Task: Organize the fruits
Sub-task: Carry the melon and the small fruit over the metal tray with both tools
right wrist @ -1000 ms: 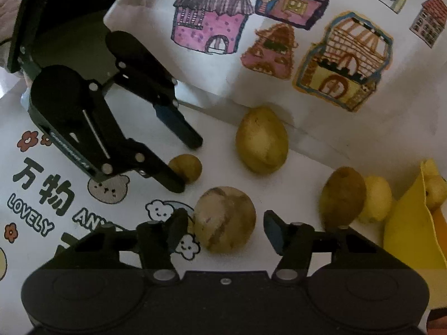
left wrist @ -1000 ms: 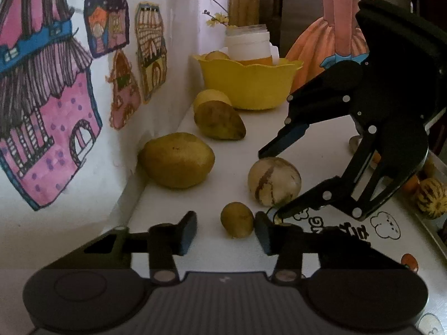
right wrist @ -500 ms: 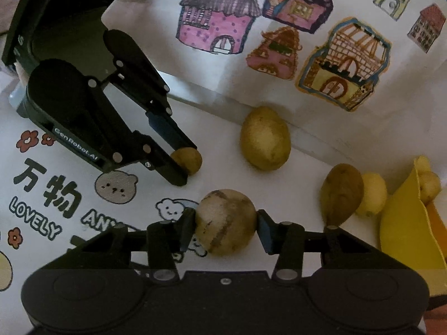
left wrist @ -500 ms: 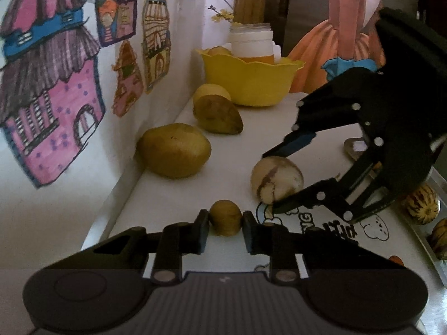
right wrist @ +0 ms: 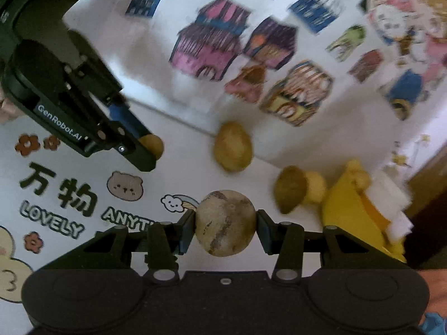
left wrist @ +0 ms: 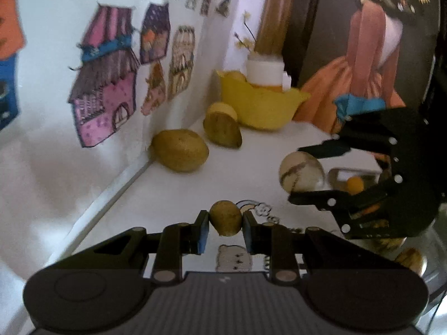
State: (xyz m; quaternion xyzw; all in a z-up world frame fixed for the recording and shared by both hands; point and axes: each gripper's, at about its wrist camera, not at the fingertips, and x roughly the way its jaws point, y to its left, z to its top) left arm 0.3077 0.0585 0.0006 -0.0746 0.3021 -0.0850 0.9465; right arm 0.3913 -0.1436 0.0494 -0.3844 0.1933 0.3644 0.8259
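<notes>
My left gripper (left wrist: 225, 223) is shut on a small brown-yellow fruit (left wrist: 225, 220) and holds it above the white table. It also shows in the right wrist view (right wrist: 152, 145). My right gripper (right wrist: 225, 227) is shut on a large round pale fruit with brown streaks (right wrist: 225, 222), lifted off the table; the same fruit shows in the left wrist view (left wrist: 300, 171). A yellow bowl (left wrist: 259, 106) stands at the back by the wall.
A large yellow-brown fruit (left wrist: 180, 149), a darker pear-shaped one (left wrist: 222, 128) and a lemon (left wrist: 222, 110) lie along the wall with house drawings. A white jar (left wrist: 264, 69) stands in the bowl. A metal tray (left wrist: 349, 176) with small fruits is at the right.
Both grippers closed on their fruits and lifted them off the table. Both views have tilted upward and moved back from the wall.
</notes>
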